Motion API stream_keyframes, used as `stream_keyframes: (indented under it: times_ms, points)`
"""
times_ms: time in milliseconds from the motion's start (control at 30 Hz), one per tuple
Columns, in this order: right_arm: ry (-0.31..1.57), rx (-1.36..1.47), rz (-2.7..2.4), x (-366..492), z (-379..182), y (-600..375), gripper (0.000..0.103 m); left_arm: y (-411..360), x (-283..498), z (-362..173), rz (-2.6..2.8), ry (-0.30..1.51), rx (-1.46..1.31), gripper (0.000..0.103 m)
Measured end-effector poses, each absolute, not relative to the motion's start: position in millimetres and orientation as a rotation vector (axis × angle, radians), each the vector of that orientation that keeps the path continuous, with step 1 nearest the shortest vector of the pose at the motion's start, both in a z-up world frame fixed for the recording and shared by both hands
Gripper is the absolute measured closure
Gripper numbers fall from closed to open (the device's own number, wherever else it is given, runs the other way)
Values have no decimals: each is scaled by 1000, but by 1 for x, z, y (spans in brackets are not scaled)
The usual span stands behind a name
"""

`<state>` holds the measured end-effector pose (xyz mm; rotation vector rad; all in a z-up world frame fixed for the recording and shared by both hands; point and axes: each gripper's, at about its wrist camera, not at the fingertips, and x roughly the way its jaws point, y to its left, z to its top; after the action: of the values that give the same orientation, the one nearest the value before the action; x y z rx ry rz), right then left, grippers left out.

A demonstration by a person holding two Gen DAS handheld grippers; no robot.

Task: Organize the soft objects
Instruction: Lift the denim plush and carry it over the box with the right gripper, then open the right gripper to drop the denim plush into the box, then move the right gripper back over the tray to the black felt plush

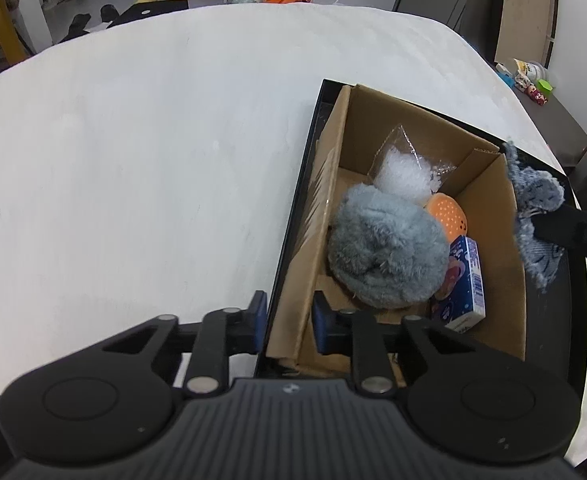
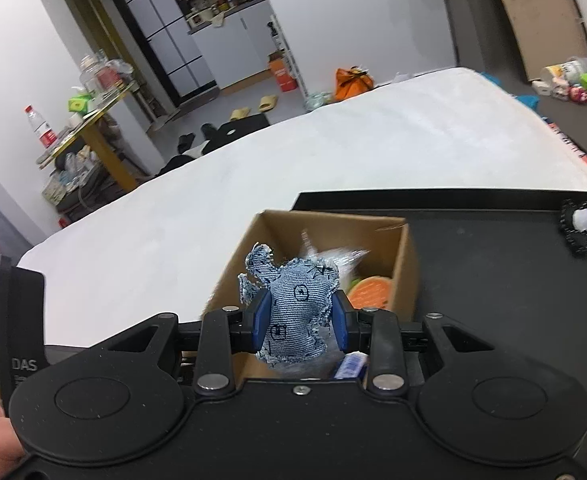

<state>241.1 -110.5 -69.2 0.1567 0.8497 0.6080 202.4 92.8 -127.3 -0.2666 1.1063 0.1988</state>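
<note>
At lower centre, the box wall [image 1: 289, 300] is being pinched by the left gripper [image 1: 287, 322]. The denim piece [image 2: 295, 312] is being clamped by the right gripper [image 2: 301, 322] over the cardboard box [image 2: 407, 268]; it is best released above the grey plush [image 1: 385, 248], clear of the rim.
</note>
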Motion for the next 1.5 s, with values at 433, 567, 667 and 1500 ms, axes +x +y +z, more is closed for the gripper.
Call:
stream_keyframes:
  times_ms: [433,567,667,1500]
  points:
    - [925,224,724,234,-71,-94,55,95,195,-125,169,1103,-290,89]
    - [918,226,706,233,-71,-98,54,92,196,-121,178,1103,-272,89]
    - [904,203,660,232,-68,-98,53,88,197,-119,184,1108,-250,89]
    - [801,201,364,254,-81,-150,18,60,207,-117,265,1151,-118,65]
